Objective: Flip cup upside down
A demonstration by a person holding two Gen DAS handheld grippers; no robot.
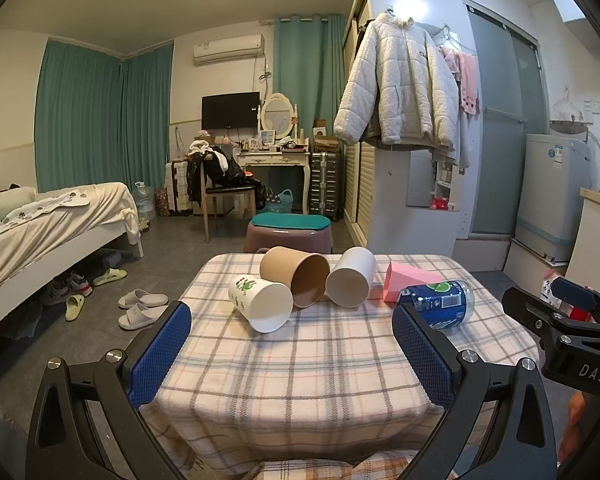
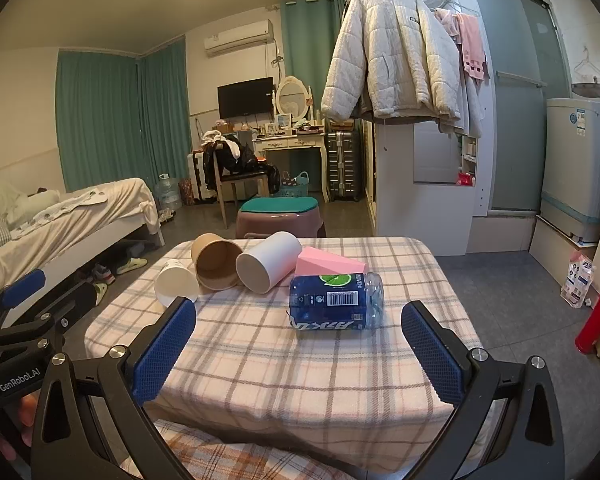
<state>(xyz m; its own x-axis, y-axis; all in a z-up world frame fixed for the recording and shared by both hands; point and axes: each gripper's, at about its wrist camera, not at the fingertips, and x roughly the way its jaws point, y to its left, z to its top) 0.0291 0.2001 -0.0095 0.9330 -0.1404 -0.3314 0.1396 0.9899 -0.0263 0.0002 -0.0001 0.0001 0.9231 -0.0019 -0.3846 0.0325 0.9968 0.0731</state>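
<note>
Several cups lie on their sides on the plaid tablecloth point(image 1: 300, 368): a white paper cup with green print point(image 1: 260, 300) point(image 2: 175, 282), a brown paper cup point(image 1: 296, 274) point(image 2: 214, 260), a plain white cup point(image 1: 351, 276) point(image 2: 268, 262), and a pink cup point(image 1: 410, 280) point(image 2: 328, 266). A blue-labelled clear bottle-cup point(image 1: 440, 304) point(image 2: 336, 300) lies nearest on the right. My left gripper point(image 1: 292, 348) is open and empty, short of the cups. My right gripper point(image 2: 298, 352) is open and empty, just short of the blue cup.
A purple stool with a green cushion point(image 1: 288, 232) stands behind the table. A bed point(image 1: 40, 232) is at the left with slippers point(image 1: 140, 308) on the floor. A red bottle point(image 2: 598, 314) stands on the floor at the right, near a washing machine point(image 2: 576, 168).
</note>
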